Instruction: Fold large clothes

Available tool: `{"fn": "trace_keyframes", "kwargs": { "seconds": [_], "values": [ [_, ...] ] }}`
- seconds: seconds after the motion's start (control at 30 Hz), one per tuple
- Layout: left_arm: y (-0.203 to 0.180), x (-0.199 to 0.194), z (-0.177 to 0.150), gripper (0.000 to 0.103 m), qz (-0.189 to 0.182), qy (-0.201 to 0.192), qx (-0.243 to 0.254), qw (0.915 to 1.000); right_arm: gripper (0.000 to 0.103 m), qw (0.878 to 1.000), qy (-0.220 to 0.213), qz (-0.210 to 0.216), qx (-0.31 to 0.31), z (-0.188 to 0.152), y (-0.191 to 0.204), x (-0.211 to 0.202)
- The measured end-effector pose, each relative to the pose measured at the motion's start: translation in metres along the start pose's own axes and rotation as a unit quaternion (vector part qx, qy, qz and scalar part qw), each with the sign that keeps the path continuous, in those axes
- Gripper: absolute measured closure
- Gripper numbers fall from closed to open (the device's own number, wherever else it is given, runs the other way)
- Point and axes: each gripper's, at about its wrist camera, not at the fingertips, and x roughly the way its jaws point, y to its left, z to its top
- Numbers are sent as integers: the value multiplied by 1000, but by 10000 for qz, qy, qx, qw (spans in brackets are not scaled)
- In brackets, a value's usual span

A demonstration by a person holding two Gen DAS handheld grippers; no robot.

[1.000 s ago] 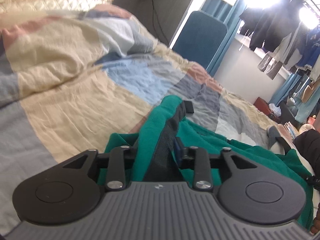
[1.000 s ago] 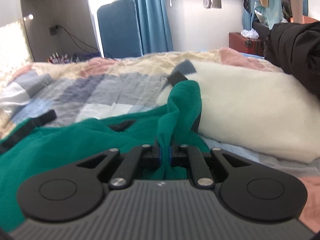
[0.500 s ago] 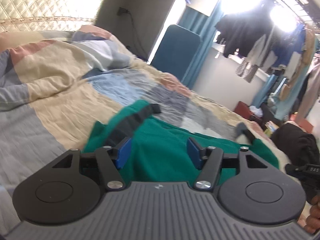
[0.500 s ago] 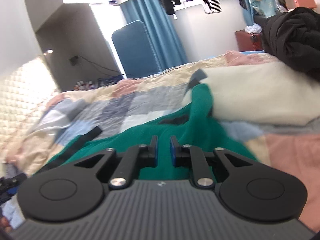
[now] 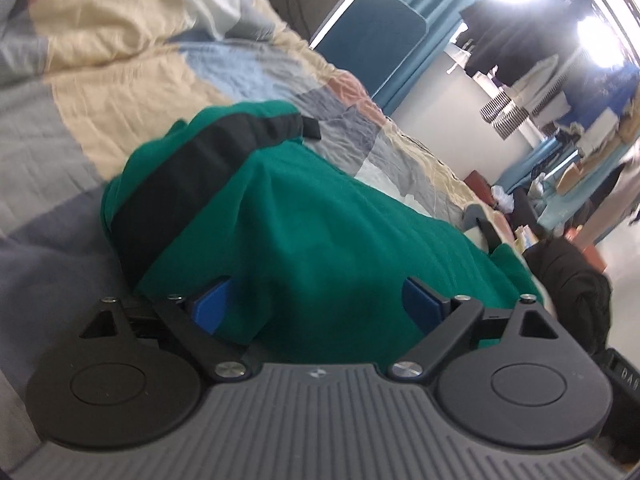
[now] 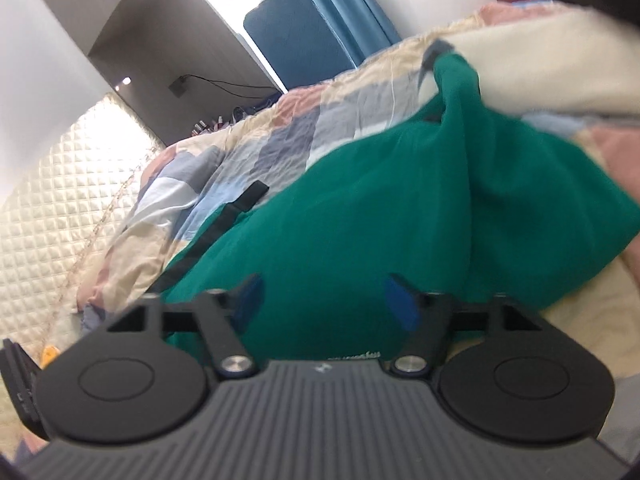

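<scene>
A large green garment [image 5: 320, 240] with a black band [image 5: 192, 184] along one edge lies spread on the patchwork bed cover [image 5: 120, 92]. It also fills the middle of the right wrist view [image 6: 380, 216], its black band [image 6: 224, 224] at the left. My left gripper [image 5: 316, 304] is open and empty, its blue pads just above the green cloth near the banded end. My right gripper [image 6: 324, 300] is open and empty over the other end of the garment.
A cream pillow [image 6: 540, 68] lies beside the garment's far corner. A black coat [image 5: 568, 280] is piled at the bed's edge. A blue padded chair [image 5: 372, 40] stands beyond the bed, a quilted headboard [image 6: 48, 208] at the left, and clothes hang by the window [image 5: 520, 52].
Both grippers were shut on raised folds of the green garment a second ago. They have let go and opened wide, and the cloth now lies flat on the bed.
</scene>
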Motion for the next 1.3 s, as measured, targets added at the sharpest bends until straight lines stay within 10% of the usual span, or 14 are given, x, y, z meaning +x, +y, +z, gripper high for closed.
{"fn": "trace_keyframes", "kwargs": {
  "seconds": [0.57,0.9,1.17,1.3],
  "values": [
    [74,47,-1,2,-955,941,-2672,9543,12,9463,1036,709,2978,-45,-57,56],
    [100,81,12,3,-1177,569,-3312,9344,12,9250,6,755,3723,-55,-72,57],
    [86,94,24,3,-943,421,-2873,9523,12,9261,-462,489,3712,-55,-78,53],
    [80,92,25,23,-789,320,-2668,9600,18,9376,-414,360,3434,-51,-72,56]
  ]
}}
